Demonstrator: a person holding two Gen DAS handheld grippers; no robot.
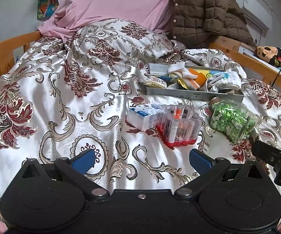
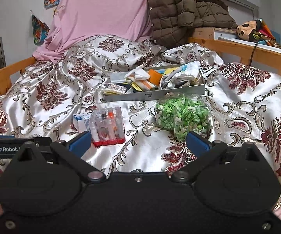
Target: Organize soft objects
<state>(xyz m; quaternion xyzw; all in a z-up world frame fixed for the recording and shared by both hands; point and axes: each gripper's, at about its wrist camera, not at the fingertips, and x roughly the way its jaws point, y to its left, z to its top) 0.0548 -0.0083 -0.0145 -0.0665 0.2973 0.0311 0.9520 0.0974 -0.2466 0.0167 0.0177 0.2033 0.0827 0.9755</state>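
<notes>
Surveying: both grippers hovered low over the bed (image 1: pixel 43 101), ahead of any grasp.
Left gripper (image 1: pixel 141 160): fingers (image 1: pixel 84 160) spread wide apart, nothing between them, aimed at bare patterned cover.
Right gripper (image 2: pixel 137 143): fingers (image 2: pixel 196 142) likewise wide apart and empty.
Soft objects (image 1: pixel 191 77): socks and small cloths, heaped loosely in the grey metal tray (image 1: pixel 195 94) toward the far side of the bed; one white knit piece draped over the tray's right end, and a patterned cloth (image 1: pixel 154 81) spilled over its left end.
Hard items: a clear case of vials (image 1: pixel 179 126) touching a white carton (image 1: pixel 143 117), and a jar of green pieces (image 1: pixel 232 120) lying on its side just in front of the tray.
Step in hand (judged): reaching toward the tray for the first piece.
Technique: travel above the vial case and jar rather than through them; the jar, being on its side, would probably roll if nudged.
Technique: take one top-lying piece at a time, pinching a raised fold, not the tray wall.
Technique: the satin cover looked slippery, so a second gripper steadying the tray would be prudent.
Left view only: the right gripper's tip at the right edge, near the jar.
Right view only: the left gripper's body with "GenRobot" lettering at the left edge; the jar directly ahead, close to the right finger.
Progress (judged): sorting not yet begun; the pile was unsorted.
</notes>
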